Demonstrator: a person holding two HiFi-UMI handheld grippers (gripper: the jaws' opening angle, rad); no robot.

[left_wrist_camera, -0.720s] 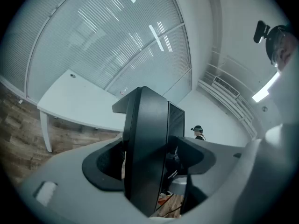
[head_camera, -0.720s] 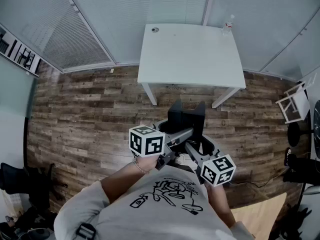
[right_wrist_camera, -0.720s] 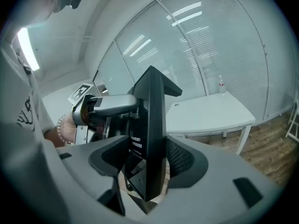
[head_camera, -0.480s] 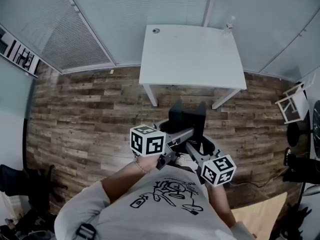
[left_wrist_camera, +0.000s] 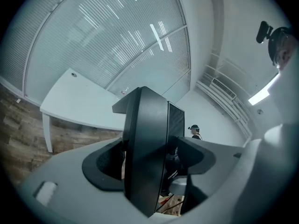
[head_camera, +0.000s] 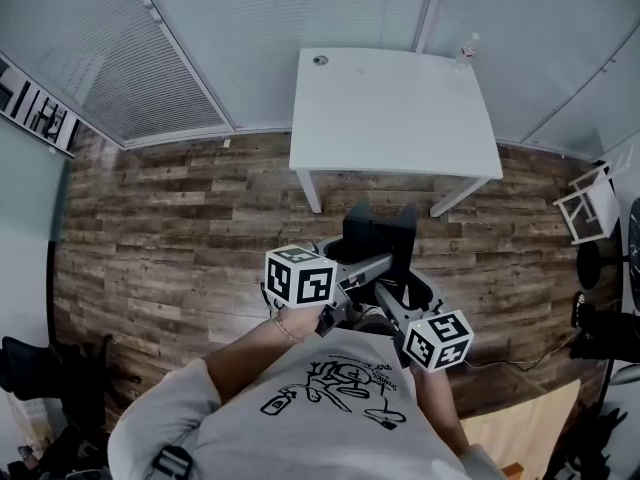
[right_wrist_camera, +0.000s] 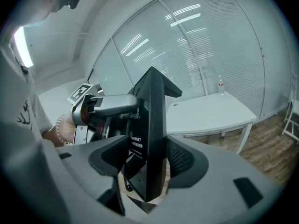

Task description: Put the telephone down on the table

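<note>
**Telephone held off the floor, short of the bench**

The black telephone (head_camera: 378,236) hangs in the air in front of the person's chest, stood on edge, over the plank floor (head_camera: 180,218) and well apart from the white bench (head_camera: 395,108). The left tongs (left_wrist_camera: 149,161) pinch it from one side, and the right tongs (right_wrist_camera: 148,160) pinch it from the other, pads pressed against its flanks. A clear bottle (head_camera: 463,50) stands at the bench's far right corner.

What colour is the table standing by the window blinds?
The table is white, top and legs alike; the head view shows it best.
</note>
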